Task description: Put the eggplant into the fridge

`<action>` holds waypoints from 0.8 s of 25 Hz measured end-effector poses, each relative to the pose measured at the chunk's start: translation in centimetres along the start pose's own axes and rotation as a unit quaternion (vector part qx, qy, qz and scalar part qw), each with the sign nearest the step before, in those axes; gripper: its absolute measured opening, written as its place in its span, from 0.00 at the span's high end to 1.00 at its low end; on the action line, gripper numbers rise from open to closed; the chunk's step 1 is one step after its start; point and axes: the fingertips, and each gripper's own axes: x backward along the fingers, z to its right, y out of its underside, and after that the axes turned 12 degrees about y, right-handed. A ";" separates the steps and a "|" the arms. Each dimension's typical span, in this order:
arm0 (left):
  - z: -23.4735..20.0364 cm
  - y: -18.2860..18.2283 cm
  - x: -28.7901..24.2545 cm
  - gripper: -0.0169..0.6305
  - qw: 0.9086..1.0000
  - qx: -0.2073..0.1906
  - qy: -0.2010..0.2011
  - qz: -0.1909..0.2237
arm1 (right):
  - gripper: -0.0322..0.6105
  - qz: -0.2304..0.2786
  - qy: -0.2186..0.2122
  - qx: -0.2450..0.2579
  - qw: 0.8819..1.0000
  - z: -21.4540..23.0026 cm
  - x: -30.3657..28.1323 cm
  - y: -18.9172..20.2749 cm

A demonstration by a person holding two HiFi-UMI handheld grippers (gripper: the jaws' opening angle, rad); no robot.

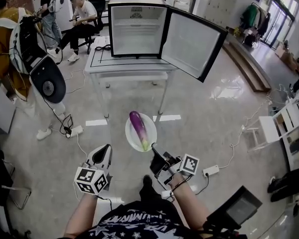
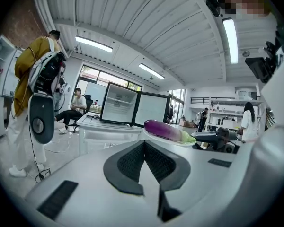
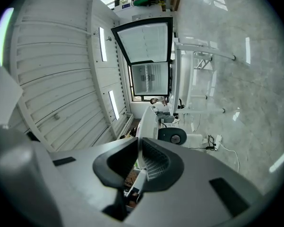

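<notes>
Purple with a green tip, the eggplant (image 1: 141,128) lies along a white plate (image 1: 131,134) that is held in the air above the floor, short of the desk (image 1: 124,66). The right gripper (image 1: 154,155) pinches the plate's near rim, its jaws pressed onto the thin edge. The left gripper (image 1: 104,152) hangs beside the plate, jaws pressed together and empty. On the desk stands the fridge (image 1: 137,31), its door (image 1: 192,44) swung wide.
</notes>
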 end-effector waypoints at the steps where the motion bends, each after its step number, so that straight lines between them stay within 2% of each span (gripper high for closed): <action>1: -0.5 -0.3 -0.8 0.96 1.000 0.000 -0.002 0.001 | 0.91 -0.001 0.000 0.001 1.000 0.0 -0.6 -0.8; 5: -1.9 -1.4 -4.2 0.96 1.000 -0.001 -0.001 0.000 | 0.91 -0.002 0.000 0.000 1.000 0.2 -2.6 -4.0; 20: -2.6 -3.6 -15.7 0.96 1.000 -0.006 0.000 -0.001 | 0.91 -0.013 0.005 -0.001 1.000 1.4 -4.6 -14.7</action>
